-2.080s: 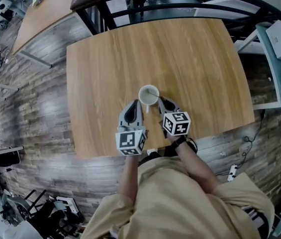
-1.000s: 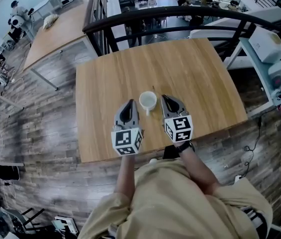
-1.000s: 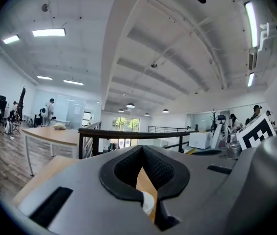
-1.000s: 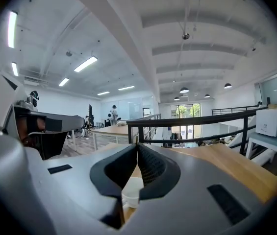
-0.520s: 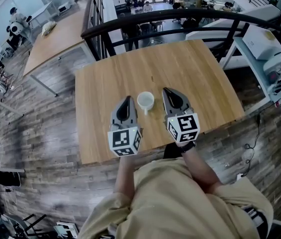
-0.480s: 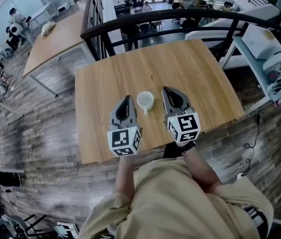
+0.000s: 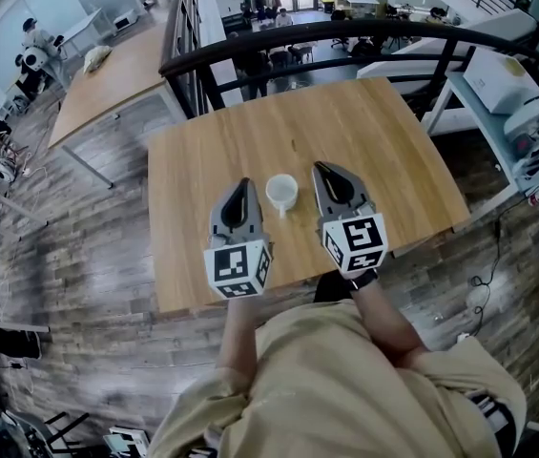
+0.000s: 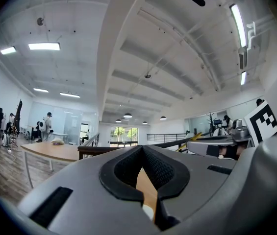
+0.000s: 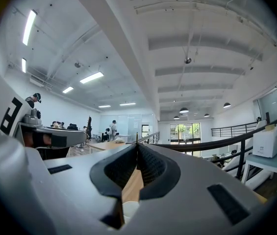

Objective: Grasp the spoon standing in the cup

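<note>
Cup (image 7: 282, 191) flanked by shut left claw (image 7: 243, 184), right claw (image 7: 320, 167), near table (image 7: 294, 256) edge

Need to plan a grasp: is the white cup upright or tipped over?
Upright: the cup stands on the table, its round rim facing up.

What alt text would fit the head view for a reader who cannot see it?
Seen from above, a person holds the left gripper and right gripper over a wooden table, flanking a white cup. No spoon can be made out in the cup from this view.
</note>
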A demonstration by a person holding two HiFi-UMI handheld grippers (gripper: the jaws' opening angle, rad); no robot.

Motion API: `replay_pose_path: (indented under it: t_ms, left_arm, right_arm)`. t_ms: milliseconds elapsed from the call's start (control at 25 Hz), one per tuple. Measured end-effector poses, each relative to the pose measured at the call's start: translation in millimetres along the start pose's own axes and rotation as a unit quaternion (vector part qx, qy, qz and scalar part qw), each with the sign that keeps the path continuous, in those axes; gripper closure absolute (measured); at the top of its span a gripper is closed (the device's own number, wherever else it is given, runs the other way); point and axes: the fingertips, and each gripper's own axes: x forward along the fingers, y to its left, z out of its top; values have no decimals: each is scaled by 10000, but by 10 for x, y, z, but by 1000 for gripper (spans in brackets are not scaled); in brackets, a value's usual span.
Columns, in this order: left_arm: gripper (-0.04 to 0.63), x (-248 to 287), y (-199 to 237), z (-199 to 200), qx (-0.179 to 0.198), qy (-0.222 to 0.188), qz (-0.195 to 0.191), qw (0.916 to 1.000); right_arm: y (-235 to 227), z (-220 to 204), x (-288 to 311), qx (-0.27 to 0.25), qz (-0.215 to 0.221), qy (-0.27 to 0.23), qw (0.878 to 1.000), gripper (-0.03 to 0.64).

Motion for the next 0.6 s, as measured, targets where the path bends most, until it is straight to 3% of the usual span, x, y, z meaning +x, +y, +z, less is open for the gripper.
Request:
replay_pose_path:
  t_ms: [600]
  left_arm:
    - [584, 191, 17, -181, -138, 173, -37, 9997]
  right_arm:
    - [-159, -169, 144, 46, -117, 191, 9997, 600]
